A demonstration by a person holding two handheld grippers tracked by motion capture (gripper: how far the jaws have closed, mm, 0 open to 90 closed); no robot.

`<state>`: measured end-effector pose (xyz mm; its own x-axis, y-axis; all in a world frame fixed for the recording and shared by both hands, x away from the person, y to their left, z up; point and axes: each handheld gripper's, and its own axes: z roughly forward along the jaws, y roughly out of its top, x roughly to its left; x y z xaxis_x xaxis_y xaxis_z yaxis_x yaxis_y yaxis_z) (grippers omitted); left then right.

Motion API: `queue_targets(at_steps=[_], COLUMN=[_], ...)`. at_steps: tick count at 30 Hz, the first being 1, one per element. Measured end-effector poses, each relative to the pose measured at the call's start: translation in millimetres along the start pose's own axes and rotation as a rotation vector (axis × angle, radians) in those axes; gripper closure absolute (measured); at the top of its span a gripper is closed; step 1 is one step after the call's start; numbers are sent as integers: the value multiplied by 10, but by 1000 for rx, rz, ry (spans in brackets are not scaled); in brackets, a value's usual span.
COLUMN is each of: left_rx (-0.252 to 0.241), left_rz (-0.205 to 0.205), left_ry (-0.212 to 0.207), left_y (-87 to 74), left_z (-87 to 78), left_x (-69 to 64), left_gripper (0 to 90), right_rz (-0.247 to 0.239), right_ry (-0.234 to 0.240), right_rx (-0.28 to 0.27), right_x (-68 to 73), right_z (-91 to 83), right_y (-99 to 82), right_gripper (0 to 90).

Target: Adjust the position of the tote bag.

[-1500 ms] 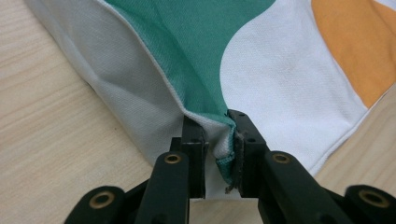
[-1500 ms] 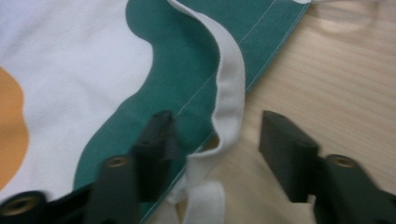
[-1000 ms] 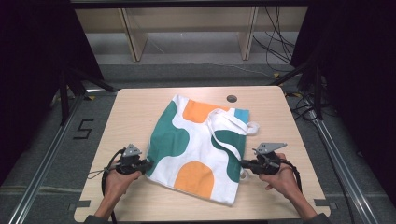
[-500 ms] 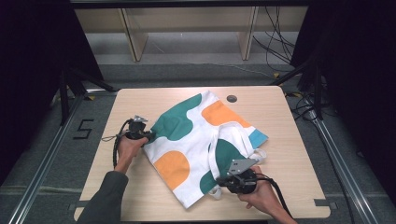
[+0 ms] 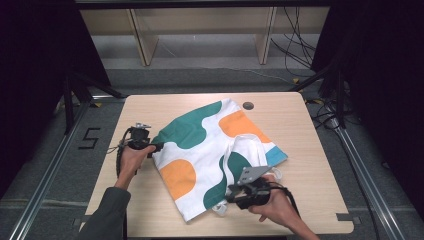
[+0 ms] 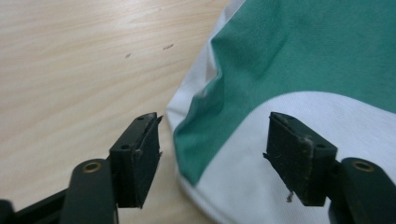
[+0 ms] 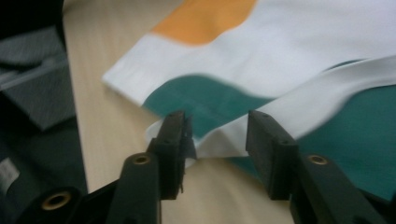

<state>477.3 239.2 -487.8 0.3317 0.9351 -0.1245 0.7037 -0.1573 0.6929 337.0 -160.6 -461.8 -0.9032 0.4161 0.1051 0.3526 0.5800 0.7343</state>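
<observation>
Item 1: my right hand-held gripper [image 5: 231,194], near edge of bench [image 5: 320,210], my side. Jaws have just been opening; now apart, released, pads not pressing. White strap end [image 7: 219,140] of bag lies between them, touching inner face of one jaw in right gripper view.

Item 2: tote bag [image 5: 210,150], white w/ teal and orange blobs, flat on bench centre, lying at an angle, one corner toward me. Handles [image 5: 245,150] loose on top, right half.

Item 3: my left hand-held gripper [image 5: 159,146], at bag's left corner, mid-bench. Jaws have just been opening; now wide, released. Corner of cloth [image 6: 205,140] sits between the pads, touching neither, resting on the wood.

Item 4: small dark round mark [image 5: 248,105], far side of bench, just beyond bag's top edge.
</observation>
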Motion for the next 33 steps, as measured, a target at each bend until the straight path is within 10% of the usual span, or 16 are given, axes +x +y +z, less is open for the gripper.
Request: queue_targets(at_steps=[4,7,10,13,20,22,33], left_rx=[-16,-10,-17,-16,4,4,53], left_rz=[-48,-13,1,-43,-48,-42,-33], left_ry=[-37,-56,-118,-199,-252,-247,-305], left_y=[-159,-299,-538,-689,-988,-1047,-1178], left_z=[-214,-404,-587,-628,-744,-758,-722], left_x=[4,-106,-286,-415,-674,-746,-937], left_gripper=[293,289,285,255,245,244,228], right_rz=[90,106,269,325,461,428,532], right_ry=[-48,-205,-347,-437,-445,-441,-369], right_rx=[-105,-138,-90,-47,21,49,100], right_x=[-273,-599,-985,-1307,-1573,-1676,-1714], right_z=[-380,-587,-733,-788,-750,-669,-515], right_y=[49,12,-147,-323,-555,-635,-681], right_gripper=[524,523,481,461,451,457,502])
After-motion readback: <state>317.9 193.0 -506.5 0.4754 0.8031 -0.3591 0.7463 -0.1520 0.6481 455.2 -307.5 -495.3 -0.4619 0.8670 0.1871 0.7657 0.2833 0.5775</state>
